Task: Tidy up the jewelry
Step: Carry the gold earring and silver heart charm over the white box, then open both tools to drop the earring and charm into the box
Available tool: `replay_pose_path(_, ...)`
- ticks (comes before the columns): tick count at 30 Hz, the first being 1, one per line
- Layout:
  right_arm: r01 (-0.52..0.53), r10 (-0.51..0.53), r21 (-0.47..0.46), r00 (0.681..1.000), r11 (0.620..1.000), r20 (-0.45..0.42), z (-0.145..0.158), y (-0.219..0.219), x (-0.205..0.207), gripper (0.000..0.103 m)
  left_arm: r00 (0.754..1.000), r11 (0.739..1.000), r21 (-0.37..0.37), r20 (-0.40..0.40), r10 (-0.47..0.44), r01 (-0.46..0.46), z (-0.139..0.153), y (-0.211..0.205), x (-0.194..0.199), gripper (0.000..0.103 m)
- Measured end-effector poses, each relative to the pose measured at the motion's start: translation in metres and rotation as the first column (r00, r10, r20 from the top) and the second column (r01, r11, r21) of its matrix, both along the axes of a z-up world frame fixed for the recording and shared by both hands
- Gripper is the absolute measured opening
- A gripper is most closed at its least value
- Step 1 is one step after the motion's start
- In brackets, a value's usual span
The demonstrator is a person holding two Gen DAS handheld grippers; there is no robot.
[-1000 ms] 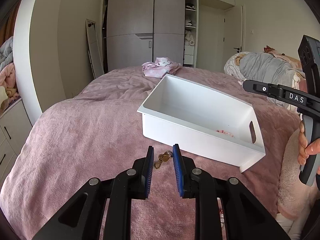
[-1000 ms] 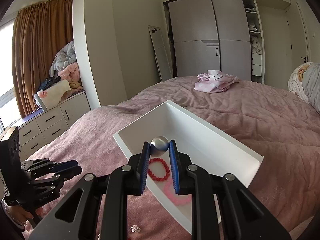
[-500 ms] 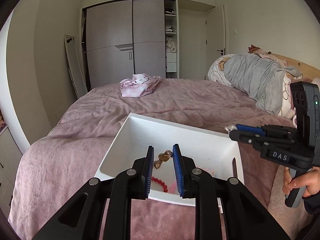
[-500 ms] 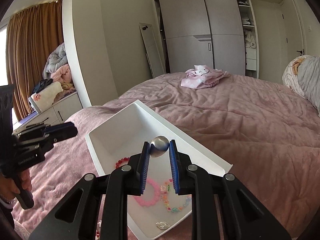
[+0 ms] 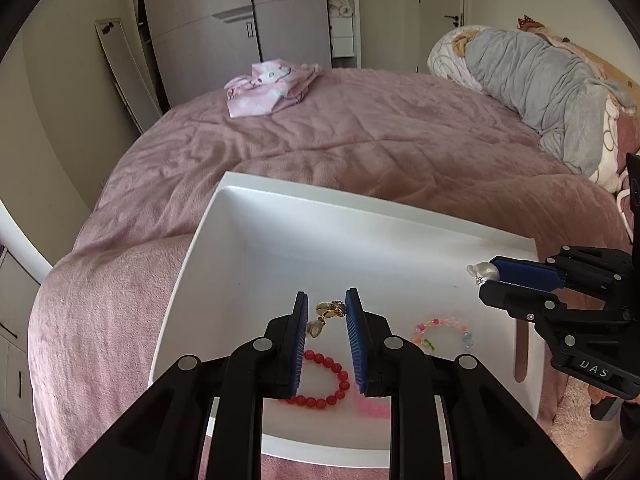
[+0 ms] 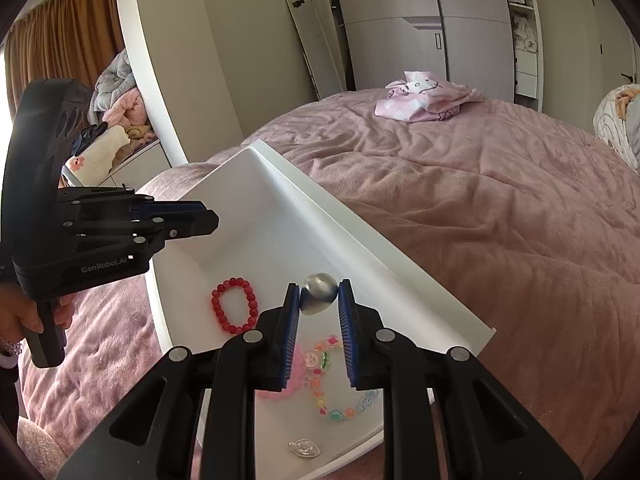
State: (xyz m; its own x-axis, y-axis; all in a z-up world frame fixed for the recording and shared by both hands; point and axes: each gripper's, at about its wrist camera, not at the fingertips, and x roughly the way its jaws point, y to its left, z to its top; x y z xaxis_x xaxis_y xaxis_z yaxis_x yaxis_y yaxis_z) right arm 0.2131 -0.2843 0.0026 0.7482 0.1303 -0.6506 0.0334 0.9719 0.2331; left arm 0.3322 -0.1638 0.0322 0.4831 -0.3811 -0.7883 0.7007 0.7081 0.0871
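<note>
A white bin [image 5: 248, 216] lies on the pink bed; it also shows in the right wrist view [image 6: 304, 184]. My left gripper [image 5: 327, 312] is shut on a gold earring [image 5: 328, 314] and holds it above the bin's inside. My right gripper [image 6: 319, 300] is shut on a silver pearl-like ball [image 6: 319, 298], also above the bin; from the left wrist view it shows at the bin's right rim [image 5: 486, 276]. In the bin lie a red bead bracelet [image 6: 234, 310], a pink bracelet [image 6: 294, 376], a multicoloured bead bracelet [image 6: 324, 384] and a clear heart piece [image 6: 304, 448].
A folded pink cloth [image 5: 272, 88] lies far back on the pink bedspread [image 5: 360, 140]. A grey duvet and pillows [image 5: 540, 80] are at the right. A wardrobe [image 5: 240, 20] stands behind; drawers with piled clothes [image 6: 116, 128] are to the left.
Both grippers have moved over the white bin with their pieces still held. The bin's inside and its bracelets have come into view below them.
</note>
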Motion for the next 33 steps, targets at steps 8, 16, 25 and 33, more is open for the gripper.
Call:
replay_pose_path(8,-0.019,0.017,-0.033,0.998,0.999,-0.066,-0.018,0.009,0.023,0.020,0.996,0.994,0.104,-0.080,0.032,-0.024,-0.039,-0.021,0.035,0.024)
replay_pose_path(16,-0.043,0.034,-0.091,0.994,0.995,-0.102,-0.031,0.023,0.035,0.021,0.995,0.990,0.140,-0.092,0.041,-0.027,-0.057,-0.032,0.041,0.025)
replay_pose_path(25,-0.033,0.020,-0.140,0.995,0.990,-0.093,-0.024,0.026,0.030,0.027,0.999,0.990,0.133,-0.031,0.044,-0.039,-0.052,-0.029,0.031,0.042)
replay_pose_path(33,-0.003,-0.002,-0.199,1.000,0.980,-0.023,0.005,0.024,0.010,0.063,0.995,0.996,0.062,0.083,0.054,-0.059,-0.007,-0.013,0.006,0.067)
